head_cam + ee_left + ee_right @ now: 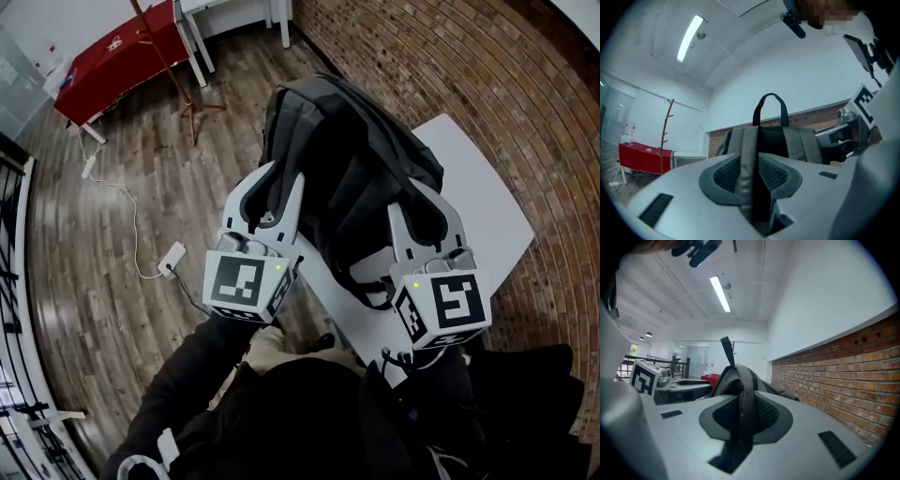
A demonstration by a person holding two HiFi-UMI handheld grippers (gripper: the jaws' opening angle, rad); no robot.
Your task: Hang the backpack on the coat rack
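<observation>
A dark grey backpack (347, 169) hangs in the air between both grippers, above the corner of a white table. My left gripper (281, 180) is shut on one grey shoulder strap (749, 154), which runs up between its pads. On the other strap (743, 404) my right gripper (413, 195) is shut. In the left gripper view the backpack's top loop (769, 107) stands upright over the bag's back panel. The wooden coat rack (169, 61) stands on the floor at the far left, beside a red table; it also shows as a thin branched pole (664, 138) in the left gripper view.
The white table (487, 211) lies under and right of the backpack, against a brick wall (450, 56). A red-covered table (117, 56) and a white table's legs (202, 47) stand near the rack. A white cable and power strip (172, 257) lie on the wooden floor; a black railing (14, 281) runs at the left.
</observation>
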